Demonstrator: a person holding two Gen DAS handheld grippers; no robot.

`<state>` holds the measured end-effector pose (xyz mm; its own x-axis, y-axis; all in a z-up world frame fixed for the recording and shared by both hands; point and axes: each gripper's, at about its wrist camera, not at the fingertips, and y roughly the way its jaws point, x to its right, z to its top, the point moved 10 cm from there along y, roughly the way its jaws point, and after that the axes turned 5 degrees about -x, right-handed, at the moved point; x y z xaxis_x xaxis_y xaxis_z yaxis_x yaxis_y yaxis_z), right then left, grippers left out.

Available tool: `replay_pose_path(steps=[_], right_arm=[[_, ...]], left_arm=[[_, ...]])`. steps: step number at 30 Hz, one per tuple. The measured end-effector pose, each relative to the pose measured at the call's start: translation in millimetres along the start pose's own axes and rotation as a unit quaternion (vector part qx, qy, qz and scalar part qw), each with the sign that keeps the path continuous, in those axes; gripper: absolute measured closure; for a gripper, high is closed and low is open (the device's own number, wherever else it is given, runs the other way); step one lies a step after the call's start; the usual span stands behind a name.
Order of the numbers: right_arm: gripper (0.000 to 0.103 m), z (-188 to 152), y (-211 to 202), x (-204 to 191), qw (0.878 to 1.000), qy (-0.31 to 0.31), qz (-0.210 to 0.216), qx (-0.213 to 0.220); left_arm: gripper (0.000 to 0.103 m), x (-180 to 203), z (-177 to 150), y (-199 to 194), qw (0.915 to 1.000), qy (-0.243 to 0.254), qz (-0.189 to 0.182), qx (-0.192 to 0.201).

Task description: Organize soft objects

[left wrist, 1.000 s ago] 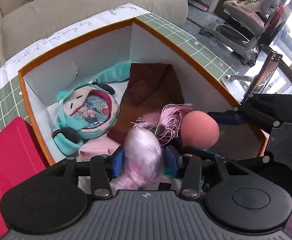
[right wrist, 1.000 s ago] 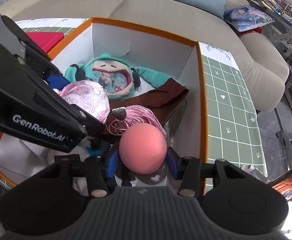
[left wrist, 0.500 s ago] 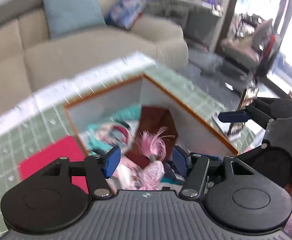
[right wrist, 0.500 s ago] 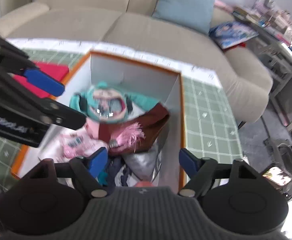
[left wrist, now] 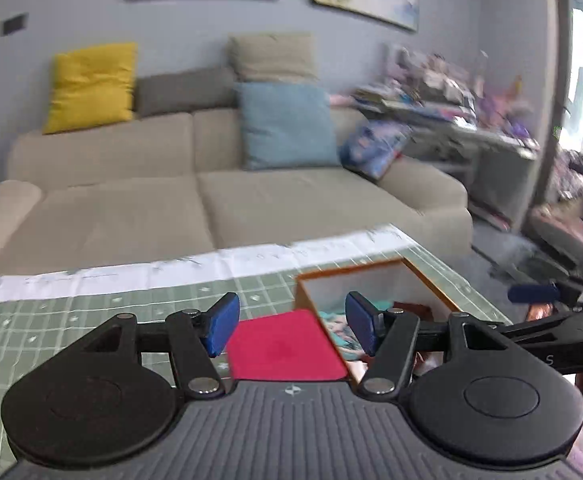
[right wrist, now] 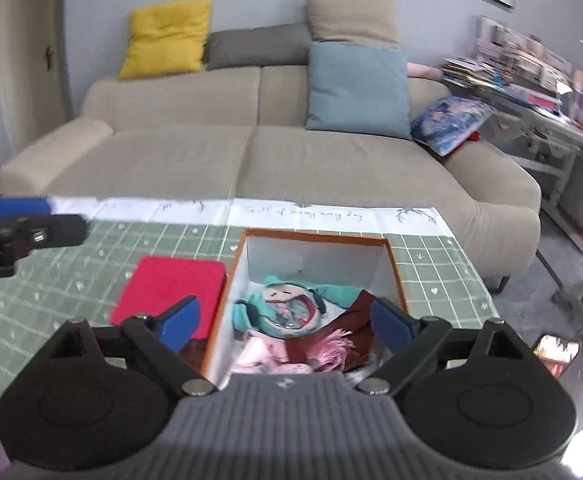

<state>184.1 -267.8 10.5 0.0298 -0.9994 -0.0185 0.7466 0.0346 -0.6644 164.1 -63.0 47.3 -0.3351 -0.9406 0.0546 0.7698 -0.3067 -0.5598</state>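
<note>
An orange-rimmed white box (right wrist: 394, 264) stands on the green checked tablecloth (right wrist: 51, 304). Inside lie a teal plush doll (right wrist: 287, 306), a brown cloth (right wrist: 361, 312) and a pink tasselled pouch (right wrist: 331, 350). My right gripper (right wrist: 285, 322) is open and empty, raised above the near side of the box. My left gripper (left wrist: 291, 328) is open and empty, raised over the flat red pad (left wrist: 283, 346) left of the box (left wrist: 423, 272). The left gripper also shows at the left edge of the right wrist view (right wrist: 15, 216).
A red pad (right wrist: 171, 288) lies on the cloth beside the box's left wall. A beige sofa (right wrist: 251, 152) with yellow, grey and blue cushions stands behind the table. A cluttered shelf (right wrist: 531, 80) is at the right.
Both grippers let go of the pink pouch and the pink ball into the box, opened, and pulled up and back from the box.
</note>
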Motion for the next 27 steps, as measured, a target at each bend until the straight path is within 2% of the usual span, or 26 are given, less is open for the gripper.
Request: replay_pose_path(steps=[2, 5, 6, 8, 12, 19, 24, 27], right_arm=[[0.011, -5.3, -5.3, -8.4, 1.000, 0.016, -0.002, 0.005], [0.010, -17.7, -13.0, -18.3, 0.999, 0.027, -0.014, 0.019], [0.006, -23.5, -17.0, -22.5, 0.999, 0.026, -0.023, 0.026], [0.004, -33.5, -21.3, -30.2, 0.999, 0.020, -0.022, 0.035], [0.003, -56.4, -20.9, -44.2, 0.999, 0.022, -0.028, 0.037], [0.003, -87.4, -5.4, -61.3, 0.998, 0.004, -0.040, 0.050], [0.003, -107.1, 21.3, -57.7, 0.999, 0.015, -0.035, 0.001], [0.003, -109.2, 24.6, -57.7, 0.999, 0.017, -0.035, -0.001]], left_arm=[[0.020, -7.8, -9.3, -11.7, 0.9996, -0.006, 0.023, 0.016], [0.014, -20.8, -27.0, -29.5, 0.9924, 0.033, 0.111, 0.042], [0.014, -24.7, -34.5, -32.6, 0.9892, 0.040, 0.133, 0.045], [0.012, -30.6, -49.5, -34.4, 0.9867, 0.027, 0.156, 0.037], [0.012, -35.9, -79.4, -24.0, 0.9882, -0.009, 0.152, 0.011], [0.011, -39.3, -124.8, 5.0, 0.9905, -0.039, 0.123, -0.047], [0.011, -36.8, -148.7, 10.6, 0.9879, -0.008, 0.132, -0.082], [0.011, -40.7, -158.7, 10.0, 0.9865, -0.019, 0.132, -0.095]])
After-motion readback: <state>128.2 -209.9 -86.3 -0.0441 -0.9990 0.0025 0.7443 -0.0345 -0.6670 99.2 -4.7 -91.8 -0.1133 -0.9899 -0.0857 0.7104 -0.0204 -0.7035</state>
